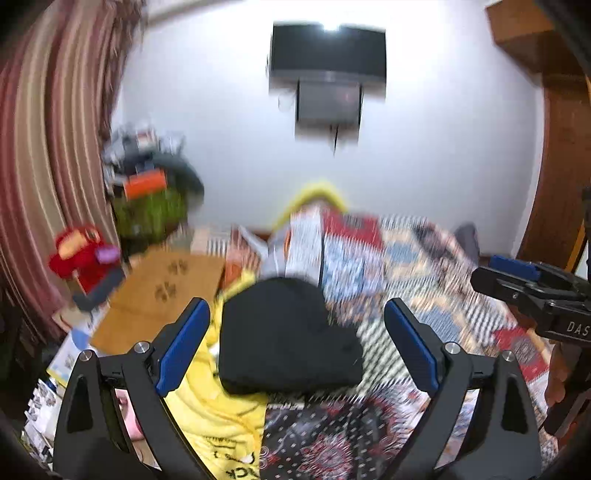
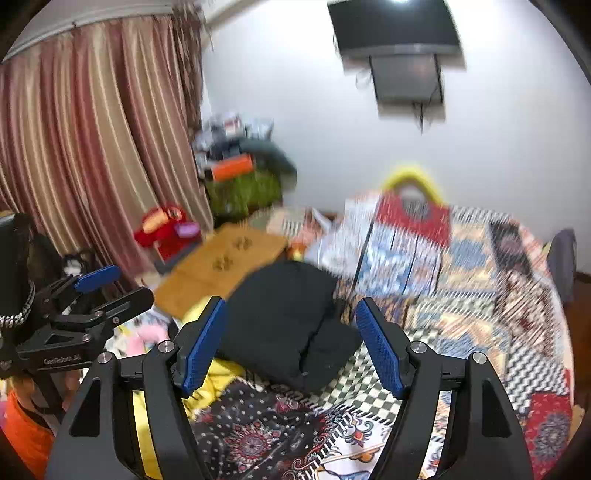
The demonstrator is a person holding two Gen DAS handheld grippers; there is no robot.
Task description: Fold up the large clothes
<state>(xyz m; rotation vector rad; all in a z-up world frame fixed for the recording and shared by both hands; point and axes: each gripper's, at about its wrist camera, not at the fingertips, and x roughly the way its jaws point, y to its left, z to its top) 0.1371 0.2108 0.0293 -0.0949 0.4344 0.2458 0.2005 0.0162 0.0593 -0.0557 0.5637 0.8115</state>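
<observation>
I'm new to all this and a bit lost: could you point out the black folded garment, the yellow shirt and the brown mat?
black folded garment (image 1: 284, 332), left wrist view, middle of its top face.
yellow shirt (image 1: 218, 417), left wrist view, flat front panel.
brown mat (image 2: 221, 266), right wrist view, centre near the paw prints.

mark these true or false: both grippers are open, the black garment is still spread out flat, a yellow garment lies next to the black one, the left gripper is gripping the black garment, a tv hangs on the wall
1. Both grippers are open: true. The left gripper and right gripper hold nothing.
2. The black garment is spread out flat: false, it lies as a folded bundle.
3. A yellow garment lies next to it: true.
4. The left gripper grips the black garment: false, its jaws stand apart.
5. A TV hangs on the wall: true.
</observation>
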